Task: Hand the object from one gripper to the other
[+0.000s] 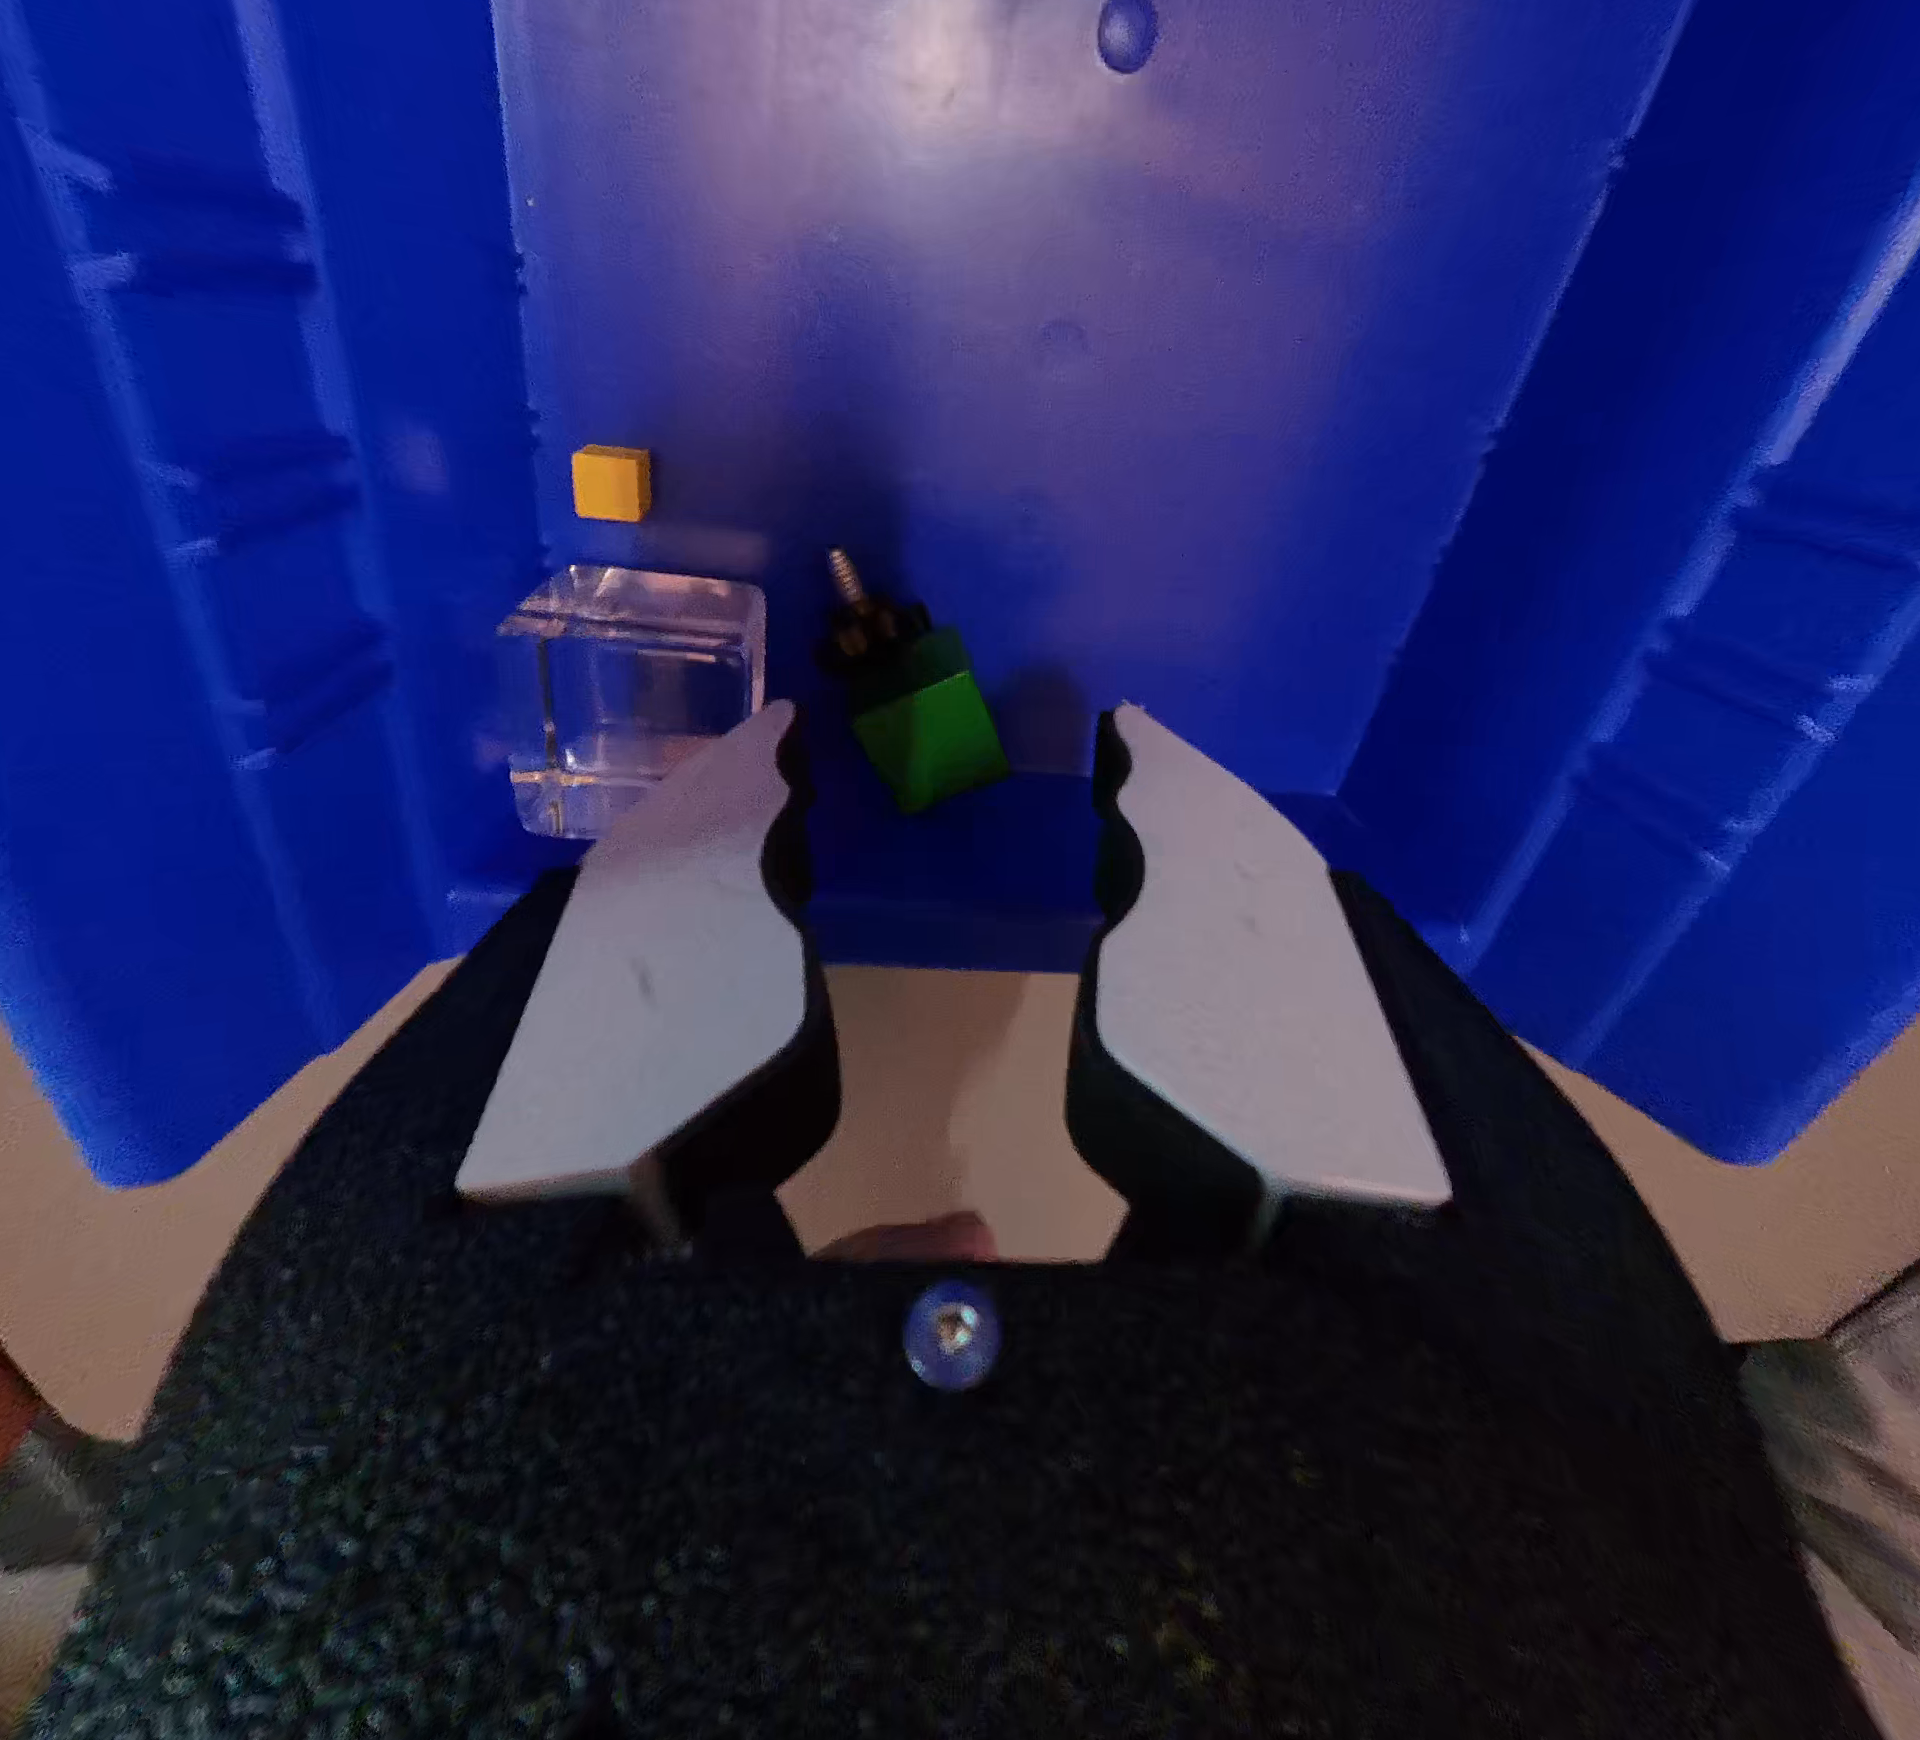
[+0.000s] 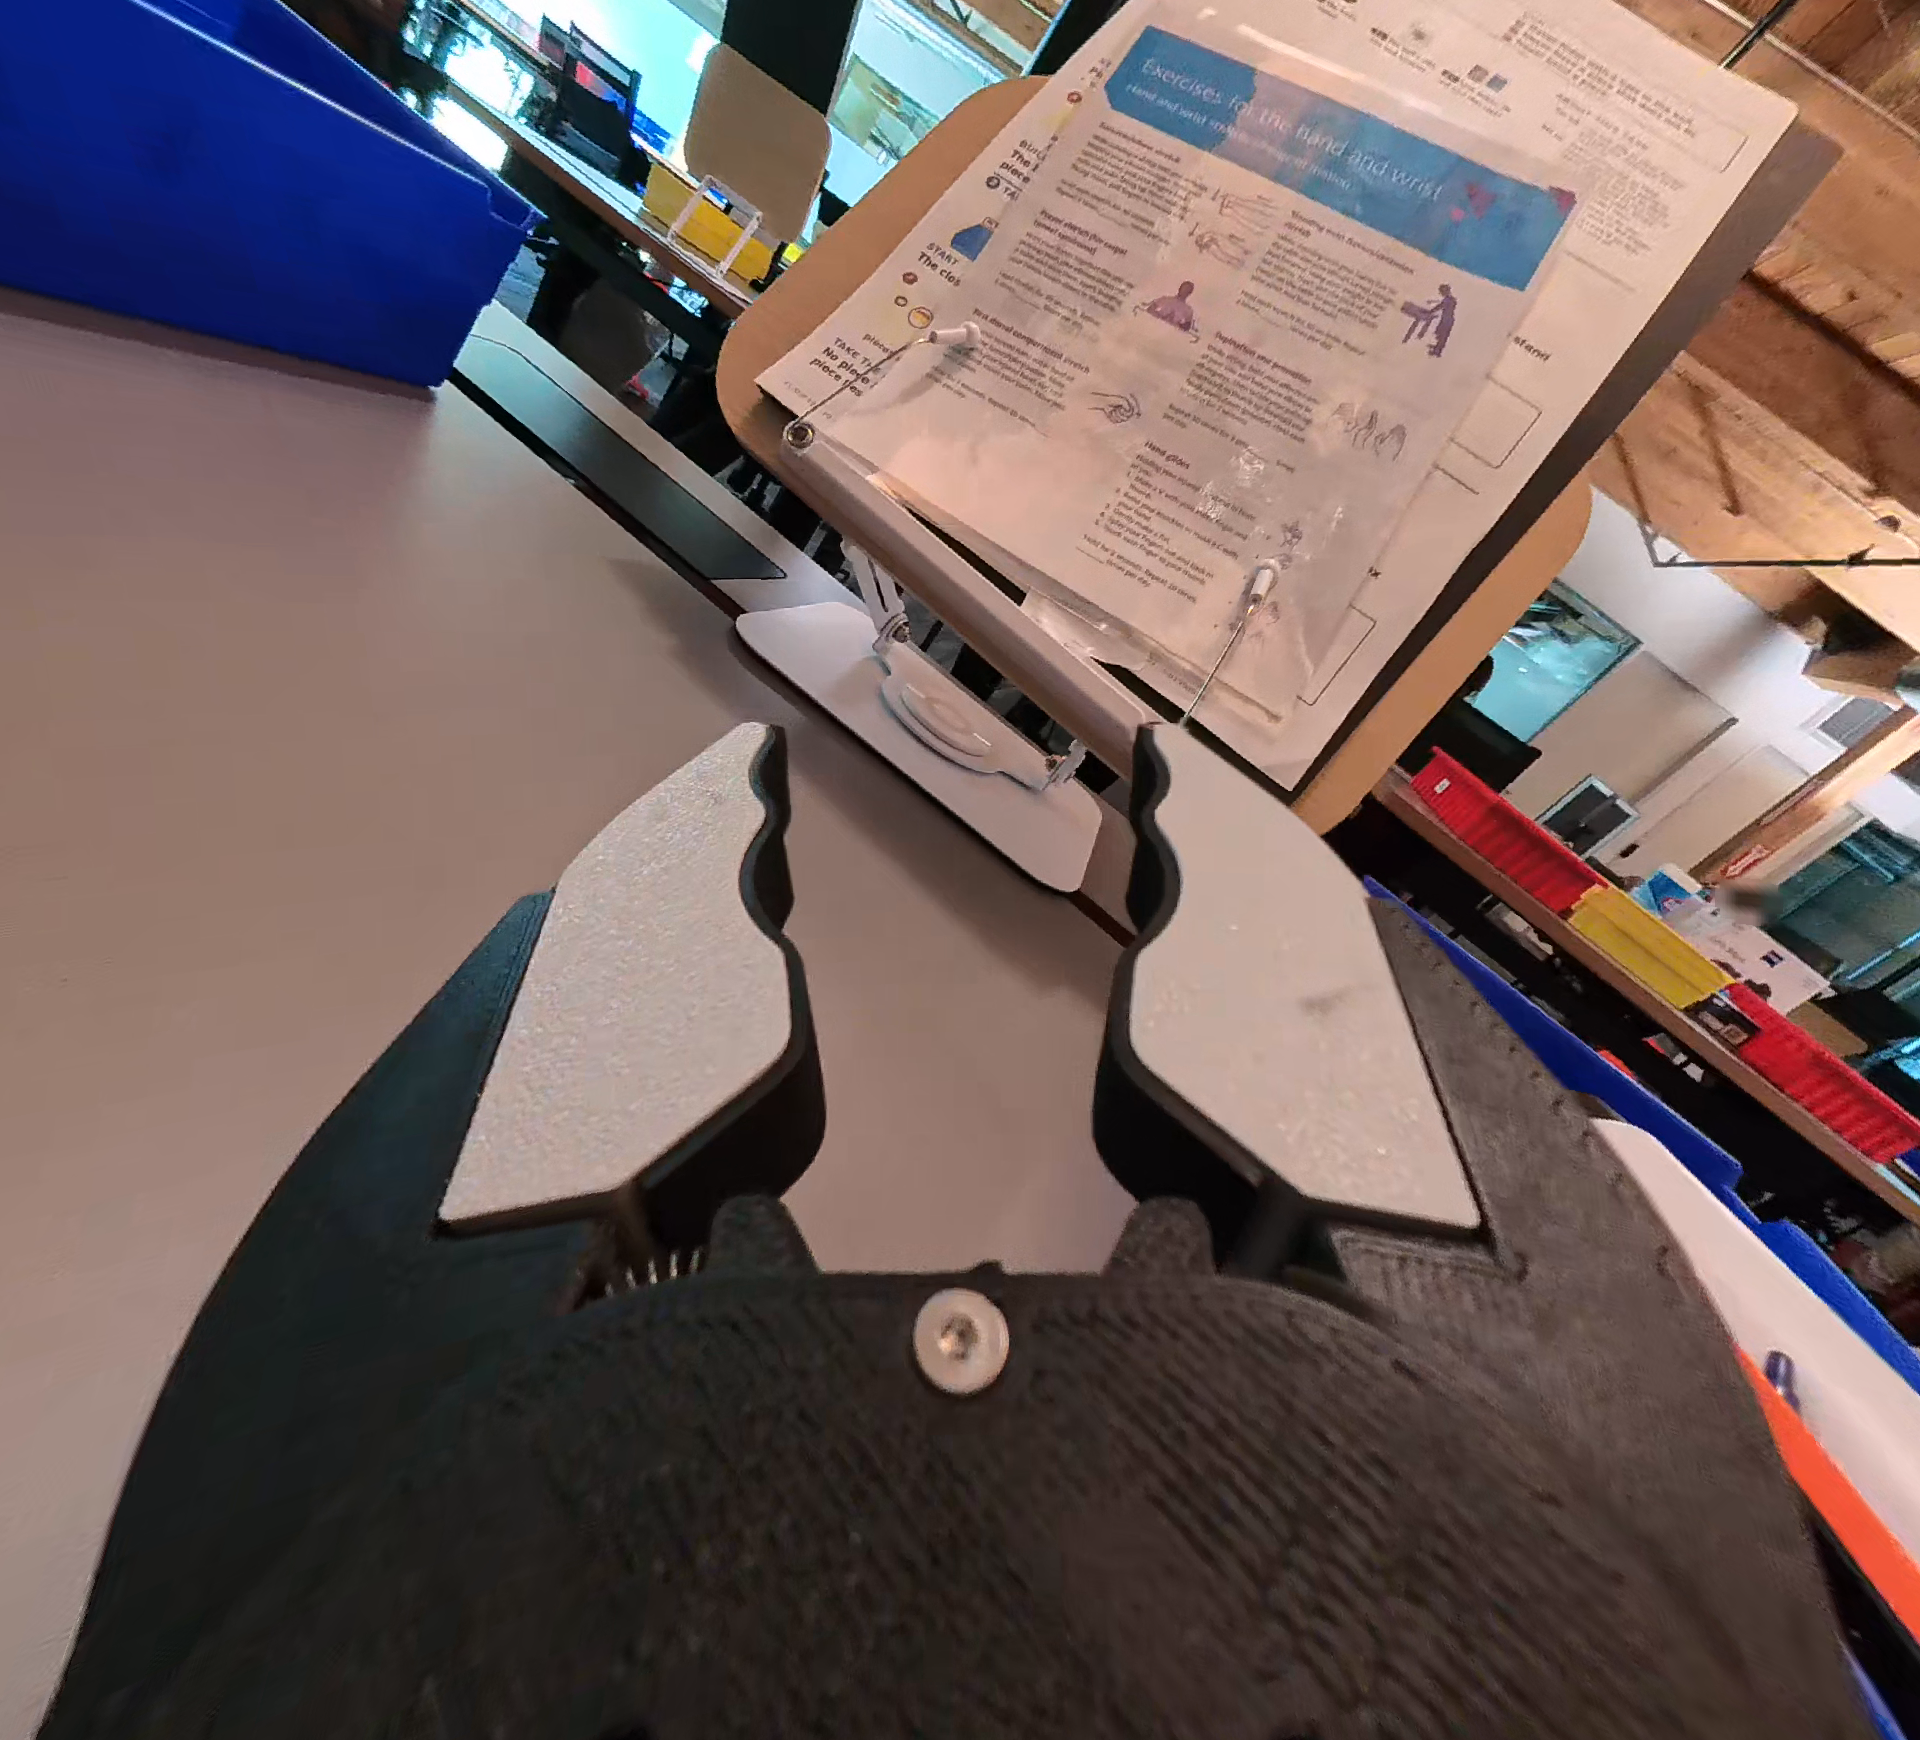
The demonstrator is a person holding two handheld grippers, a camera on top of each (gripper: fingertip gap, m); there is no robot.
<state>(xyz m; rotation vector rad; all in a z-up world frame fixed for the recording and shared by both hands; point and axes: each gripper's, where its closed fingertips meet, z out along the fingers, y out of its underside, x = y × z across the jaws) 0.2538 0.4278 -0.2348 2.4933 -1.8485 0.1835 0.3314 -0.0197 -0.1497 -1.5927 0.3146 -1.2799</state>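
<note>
With jaws apart and empty, the left gripper [image 1: 951, 760] should centre on the green block [image 1: 928, 740] in the blue bin [image 1: 1039, 236], clear of the glass cube [image 1: 629, 693], while the right gripper [image 2: 956, 786] waits with jaws released above the bench [image 2: 312, 651].

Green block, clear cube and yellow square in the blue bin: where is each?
green block [image 1: 928, 748]: left wrist view, front face.
clear cube [image 1: 634, 703]: left wrist view, front face.
yellow square [image 1: 610, 482]: left wrist view, its middle.

Table [image 2: 260, 651], pale matte top. Directly on it: blue bin [image 2: 208, 163] toward the far left edge; white document stand [image 2: 935, 755] at the far edge, holding printed sheets [image 2: 1195, 360]. Blue bin floor carries a clear cube [image 1: 634, 703], yellow block [image 1: 611, 481], green block [image 1: 930, 740].
</note>
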